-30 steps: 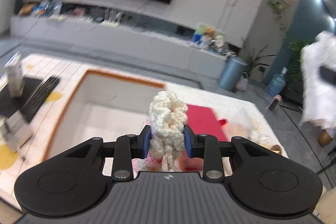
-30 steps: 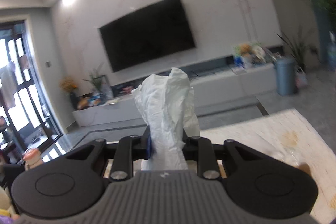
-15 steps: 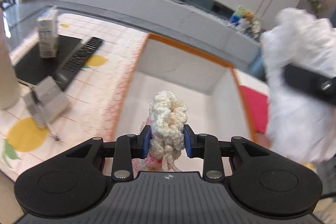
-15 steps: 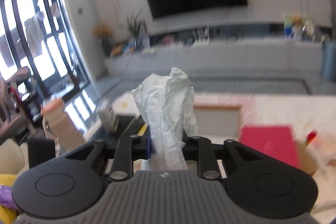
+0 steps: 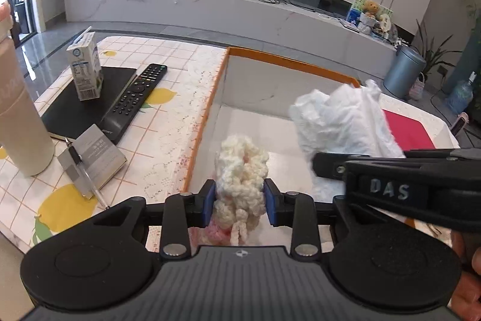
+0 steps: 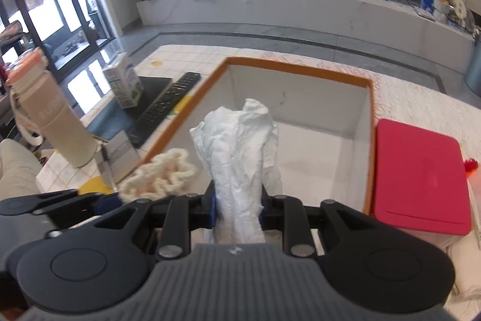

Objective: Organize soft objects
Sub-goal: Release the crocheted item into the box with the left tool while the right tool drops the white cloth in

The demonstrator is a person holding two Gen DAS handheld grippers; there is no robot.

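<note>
Both grippers hang over the near end of the box [image 5: 282, 63], whose orange rim frames a bare white floor with free room ahead. The left gripper [image 5: 239, 202] pinches the yarn [image 5: 242, 167], its jaws having just eased wider. The right gripper [image 6: 237, 206] pinches the tissue [image 6: 240, 146]. Only the right view shows the whole red lid [image 6: 419, 176] against the box's right wall; only the left shows a pen [image 5: 85, 173].

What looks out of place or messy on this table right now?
Nothing is spilled or broken. The only untidy spot: a pen lies loose across a small grey card, both askew beside the remote. The milk carton stands upright.
</note>
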